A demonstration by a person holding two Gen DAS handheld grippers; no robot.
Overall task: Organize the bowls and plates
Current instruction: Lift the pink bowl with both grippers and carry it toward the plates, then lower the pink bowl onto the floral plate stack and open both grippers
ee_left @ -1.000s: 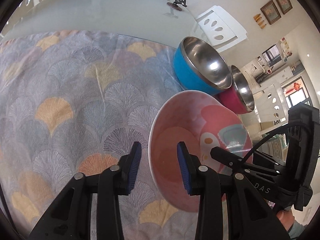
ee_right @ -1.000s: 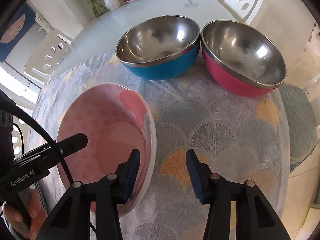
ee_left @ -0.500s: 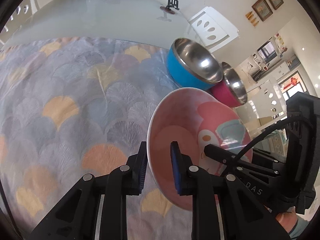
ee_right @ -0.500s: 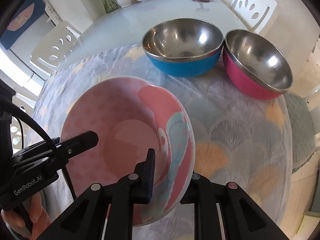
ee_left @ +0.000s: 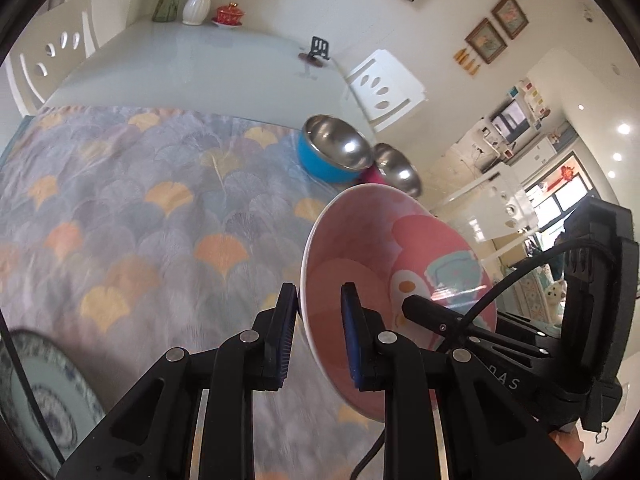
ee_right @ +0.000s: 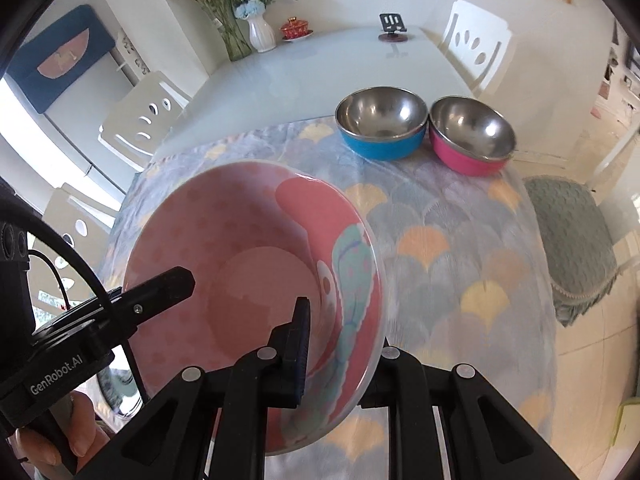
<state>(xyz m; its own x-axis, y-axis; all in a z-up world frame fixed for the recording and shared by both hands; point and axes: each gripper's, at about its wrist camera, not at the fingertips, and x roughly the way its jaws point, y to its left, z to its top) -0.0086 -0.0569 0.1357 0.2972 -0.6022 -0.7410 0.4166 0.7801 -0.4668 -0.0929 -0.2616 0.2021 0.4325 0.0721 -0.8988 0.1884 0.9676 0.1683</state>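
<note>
Both tongs clamp the pink plate (ee_right: 256, 280): left gripper (ee_left: 318, 334) on one rim, right gripper (ee_right: 340, 344) opposite; blue bowl (ee_right: 380, 128) at one o'clock.

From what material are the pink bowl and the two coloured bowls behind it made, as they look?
pink bowl: probably glazed ceramic, maybe melamine; glossy, with a printed pattern and a bright highlight at the rim.
blue bowl and magenta bowl: stainless steel inside, mirror-like with reflections; outside a matte coloured coat, perhaps plastic or paint.

The left tongs (ee_left: 318, 330) grip the rim of a pink patterned ceramic bowl (ee_left: 372, 276), tilted above the fan-patterned cloth (ee_left: 132, 208).
</note>
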